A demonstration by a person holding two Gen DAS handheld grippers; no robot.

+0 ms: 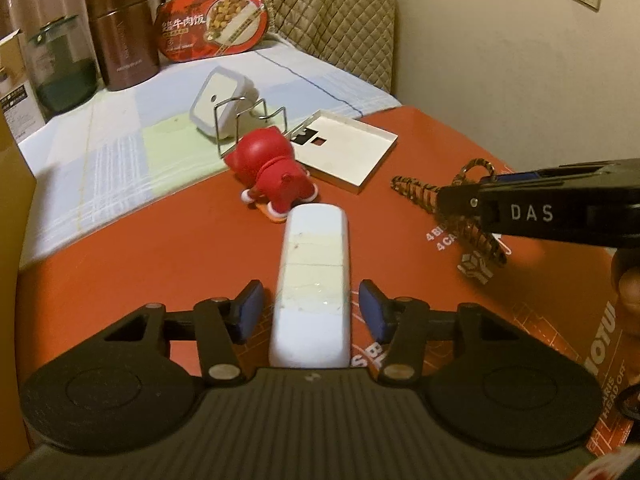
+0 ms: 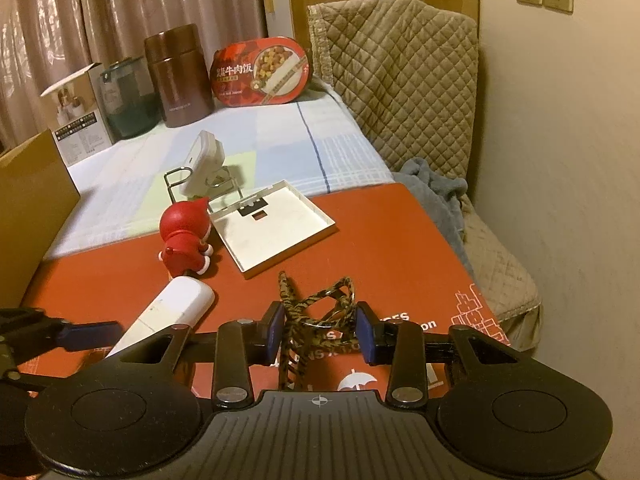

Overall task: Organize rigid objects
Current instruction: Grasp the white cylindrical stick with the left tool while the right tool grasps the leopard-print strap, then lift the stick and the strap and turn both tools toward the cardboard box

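Left gripper (image 1: 311,312) fingers wide, straddling the white oblong plastic case (image 1: 312,276) lying mid red table (image 1: 140,256). Right gripper (image 2: 320,330) fingers wide around the tiger-striped lanyard (image 2: 308,312). Centre each before closing; pinch evenly.

The right tongs (image 1: 452,204) carry white letters "DAS" on their black arm. The red meal box (image 1: 212,24) leaning at the back bears the Chinese characters "牛肉饭". The red board (image 1: 560,280) on the tabletop shows white print, partly hidden: "MOTUL" and "HEAD OFT" along its right edge. The brown flask (image 2: 178,76) has small lettering too blurred to read.
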